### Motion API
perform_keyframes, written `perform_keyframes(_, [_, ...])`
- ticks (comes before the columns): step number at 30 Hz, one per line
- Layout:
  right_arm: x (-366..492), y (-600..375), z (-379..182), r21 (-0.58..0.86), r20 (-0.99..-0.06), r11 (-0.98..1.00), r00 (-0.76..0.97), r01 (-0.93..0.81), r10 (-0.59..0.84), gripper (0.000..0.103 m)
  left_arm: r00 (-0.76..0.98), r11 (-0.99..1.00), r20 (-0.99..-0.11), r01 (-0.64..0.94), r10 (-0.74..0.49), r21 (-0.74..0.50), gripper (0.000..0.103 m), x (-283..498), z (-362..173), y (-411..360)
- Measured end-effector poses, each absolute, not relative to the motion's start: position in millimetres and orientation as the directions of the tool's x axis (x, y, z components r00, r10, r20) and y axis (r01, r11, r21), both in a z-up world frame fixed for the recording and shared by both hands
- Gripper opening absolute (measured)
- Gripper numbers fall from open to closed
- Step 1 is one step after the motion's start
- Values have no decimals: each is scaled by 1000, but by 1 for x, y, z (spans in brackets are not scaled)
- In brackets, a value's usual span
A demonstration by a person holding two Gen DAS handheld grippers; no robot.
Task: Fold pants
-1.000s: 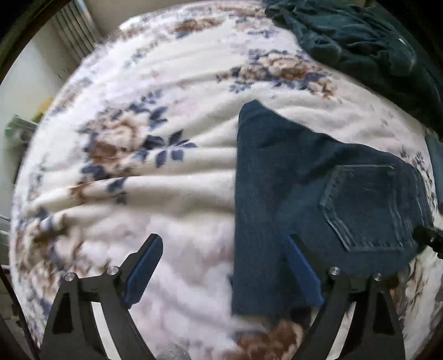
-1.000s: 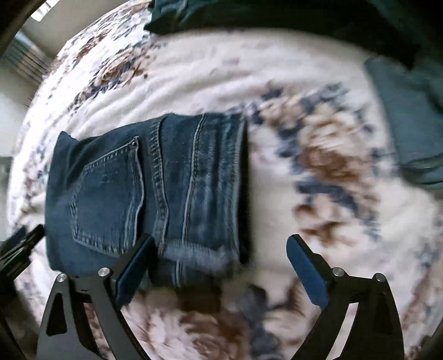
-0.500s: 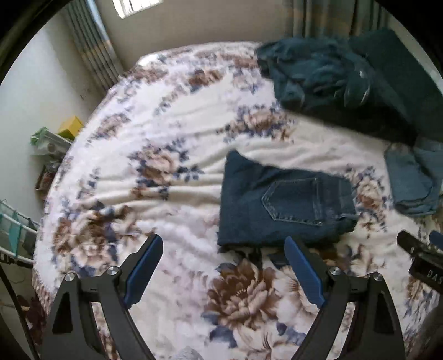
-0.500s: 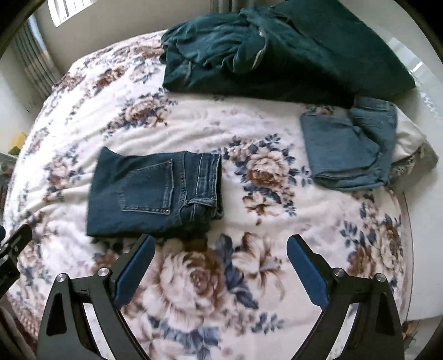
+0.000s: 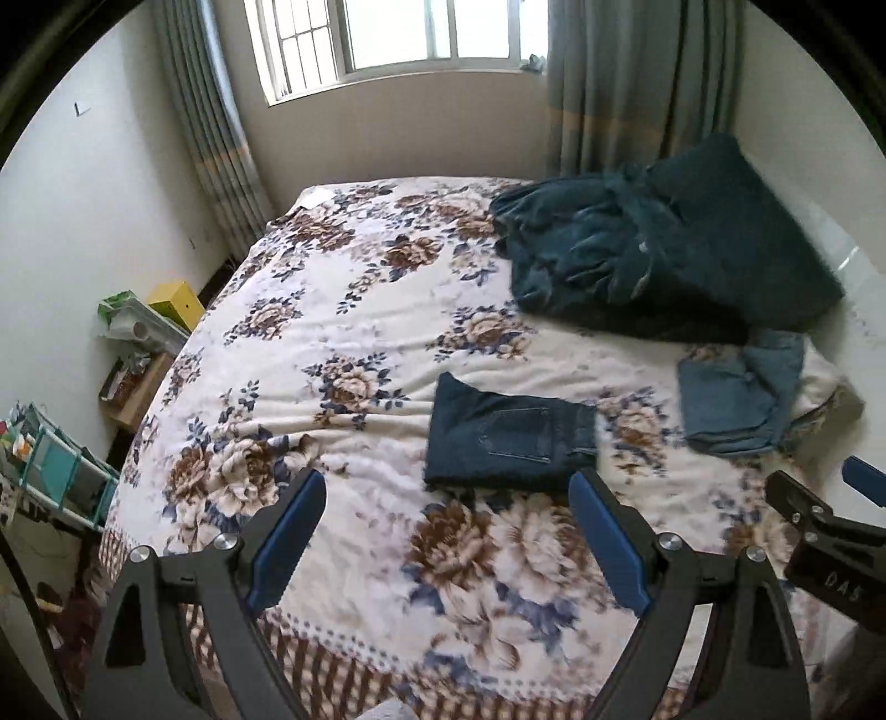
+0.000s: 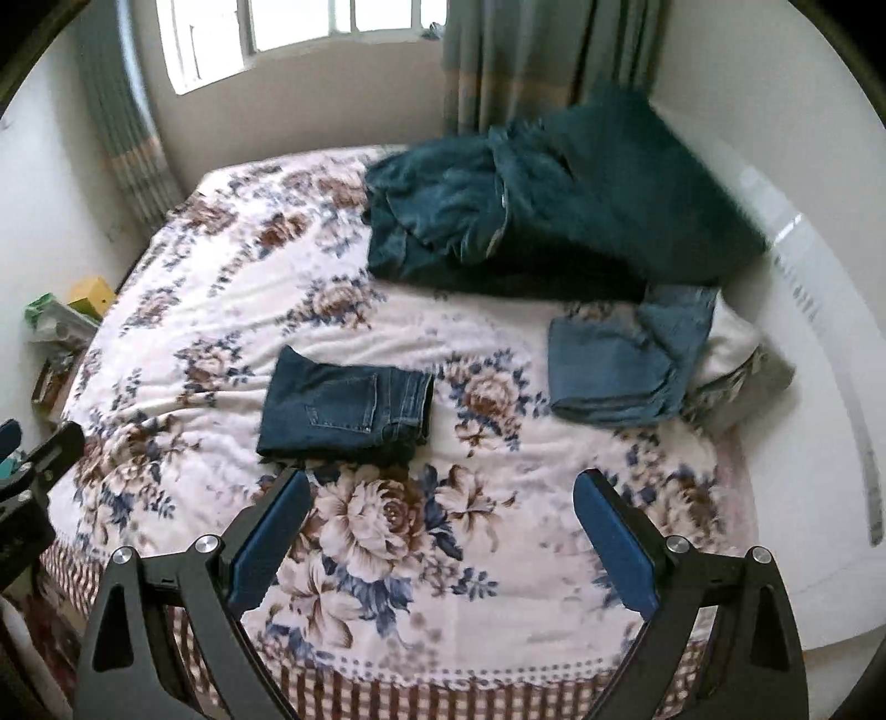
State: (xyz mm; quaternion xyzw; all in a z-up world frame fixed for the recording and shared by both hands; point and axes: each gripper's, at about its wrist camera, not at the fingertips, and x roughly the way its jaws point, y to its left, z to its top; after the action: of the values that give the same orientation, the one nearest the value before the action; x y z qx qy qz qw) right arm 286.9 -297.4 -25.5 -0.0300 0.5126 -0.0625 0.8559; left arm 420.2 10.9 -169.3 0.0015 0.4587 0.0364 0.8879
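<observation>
The dark blue jeans (image 5: 506, 437) lie folded into a flat rectangle on the flowered bedspread (image 5: 343, 332), back pocket up. They also show in the right wrist view (image 6: 346, 410). My left gripper (image 5: 446, 531) is open and empty, held well back from the jeans above the bed's near edge. My right gripper (image 6: 440, 531) is open and empty too, equally far back. The right gripper's body shows at the right edge of the left wrist view (image 5: 819, 531).
A folded light blue pair of jeans (image 6: 620, 360) lies at the right on a pillow. A heap of dark teal clothes and a cushion (image 6: 531, 205) sits at the head of the bed. Shelves and boxes (image 5: 133, 332) stand left of the bed; a window (image 5: 398, 39) behind.
Both grippers have pulled up and back from right over the folded jeans to a distance where the whole bed and room show. Both stay open.
</observation>
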Motion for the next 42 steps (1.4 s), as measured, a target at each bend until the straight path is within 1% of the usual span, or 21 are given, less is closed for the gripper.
perform_keyframes(3, [256,-296,21,-117,-847,991,514,62,-132,98,589,998,-807,-62,51,17,90,395,-142,6])
perform_keyframes(10, [201,-293,95,-90,-814,995,573,39,-96,98,628,998,-777,-62,52,17,90,345,-88,0])
perform_keyframes(18, [158,-288,142,-61,-792,998,608,13,-56,98,668,997,-742,-78,67,20,90,313,-53,2])
perform_keyframes(26, [150,-283,148,-41,-794,999,607,-19,-21,98,673,997,-737,-80,59,7,90,305,-51,-1])
perform_keyframes(27, [151,-282,148,-47,-791,999,611,-19,-25,98,675,997,-735,-81,62,9,92,305,-52,-1])
perform_keyframes(28, [152,-282,147,-51,-789,999,613,-18,-30,98,673,996,-737,-83,62,8,100,307,-53,-1])
perform_keyframes(29, [154,-282,146,-53,-789,998,614,-17,-31,98,671,997,-739,-80,52,-3,103,309,-54,0])
perform_keyframes(33, [165,-287,136,-35,-793,999,608,-1,-27,98,674,997,-737,-80,47,-10,103,318,-62,0])
perform_keyframes(36, [177,-291,123,-43,-803,999,595,7,-39,101,669,997,-742,-77,52,0,103,326,-70,-3])
perform_keyframes(42, [202,-301,97,-51,-809,997,583,59,-75,101,649,996,-756,-74,83,47,103,343,-90,-10])
